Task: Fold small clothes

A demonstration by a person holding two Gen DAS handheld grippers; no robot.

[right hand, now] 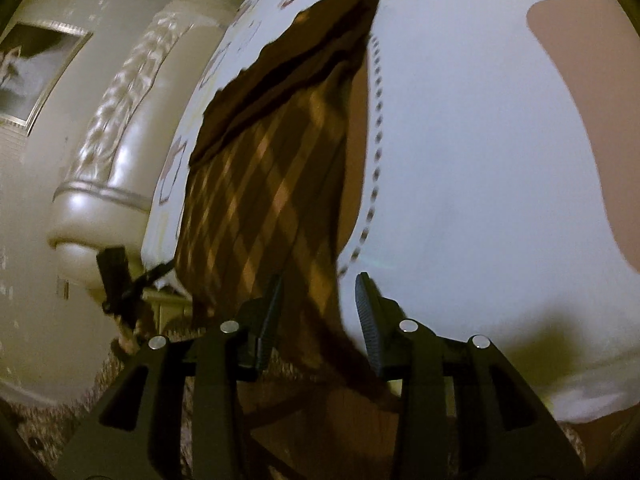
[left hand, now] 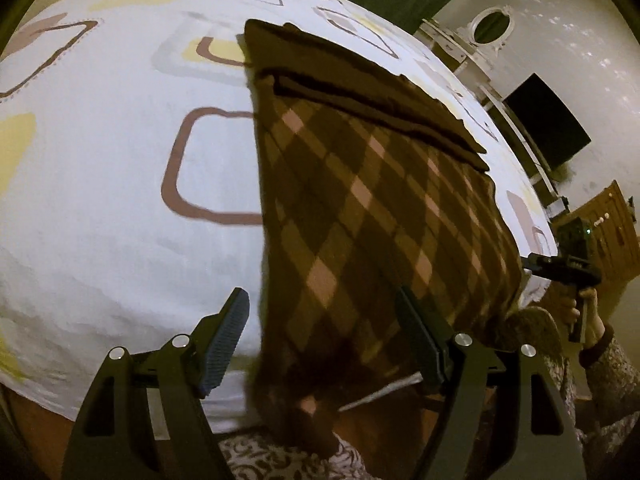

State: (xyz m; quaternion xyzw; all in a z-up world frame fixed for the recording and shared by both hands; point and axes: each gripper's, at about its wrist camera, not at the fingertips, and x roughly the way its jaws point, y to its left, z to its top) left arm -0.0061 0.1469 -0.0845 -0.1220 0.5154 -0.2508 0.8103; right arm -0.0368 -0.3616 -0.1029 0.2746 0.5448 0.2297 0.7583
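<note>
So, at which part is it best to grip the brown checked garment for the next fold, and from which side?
Probably the near hem of the brown checked garment, at its two corners, coming from the bed's near edge. That hem hangs over the edge, so fingers can close above and below the cloth. Both grippers already have it between open jaws.

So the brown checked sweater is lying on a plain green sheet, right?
Not quite. The brown checked sweater does lie on a sheet, but the sheet is white with brown and yellow rounded squares, not plain green. The left wrist view shows the pattern best.
</note>
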